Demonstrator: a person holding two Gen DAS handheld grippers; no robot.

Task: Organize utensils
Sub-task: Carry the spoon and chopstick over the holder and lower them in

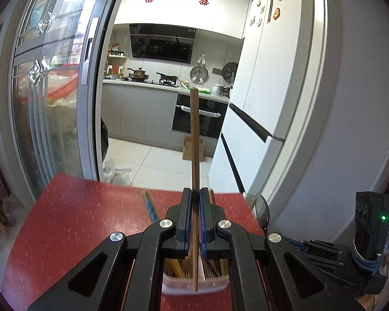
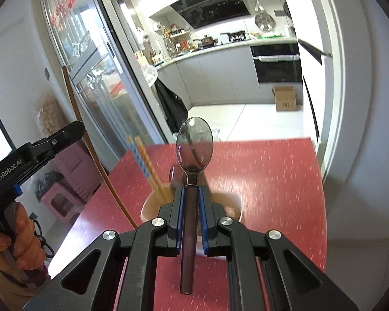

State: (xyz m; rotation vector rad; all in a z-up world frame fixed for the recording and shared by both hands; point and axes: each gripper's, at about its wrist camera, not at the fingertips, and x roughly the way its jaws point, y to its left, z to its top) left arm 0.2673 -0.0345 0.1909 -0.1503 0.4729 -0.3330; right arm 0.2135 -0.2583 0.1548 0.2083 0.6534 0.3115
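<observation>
Our left gripper jaws clamp a chopstick, right gripper jaws a spoon; either thin handle could pivot and slip.

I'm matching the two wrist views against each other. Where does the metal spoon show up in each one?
Left wrist view: the spoon sits low at the right, beside the left gripper.
Right wrist view: the spoon is at centre, held upright in the right gripper.
Shared landmark: the red table.
</observation>
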